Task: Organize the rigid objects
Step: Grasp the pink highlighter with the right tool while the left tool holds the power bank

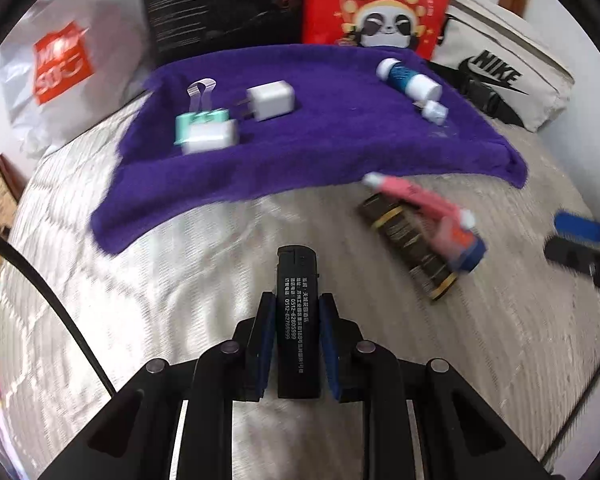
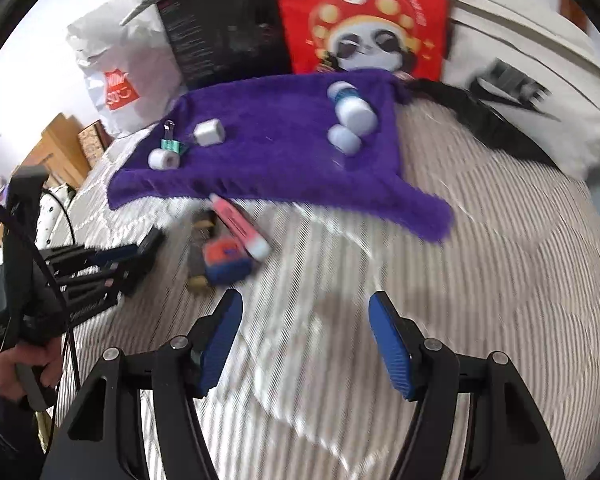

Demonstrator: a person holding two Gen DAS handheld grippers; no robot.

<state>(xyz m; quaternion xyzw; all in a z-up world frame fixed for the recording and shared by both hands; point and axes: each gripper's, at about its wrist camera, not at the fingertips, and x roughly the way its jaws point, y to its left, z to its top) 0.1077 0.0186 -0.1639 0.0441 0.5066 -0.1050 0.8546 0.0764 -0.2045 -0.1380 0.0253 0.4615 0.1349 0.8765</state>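
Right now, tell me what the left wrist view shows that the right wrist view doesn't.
Only the left wrist view: white print on the black lighter, clamped in the left gripper, and the Nike logo sharp on the white bag.

Only the right wrist view: the hand holding the left gripper, and the right gripper with jaws open and nothing between them.

Both: purple towel, chargers, green binder clip, pink tube, red panda bag.
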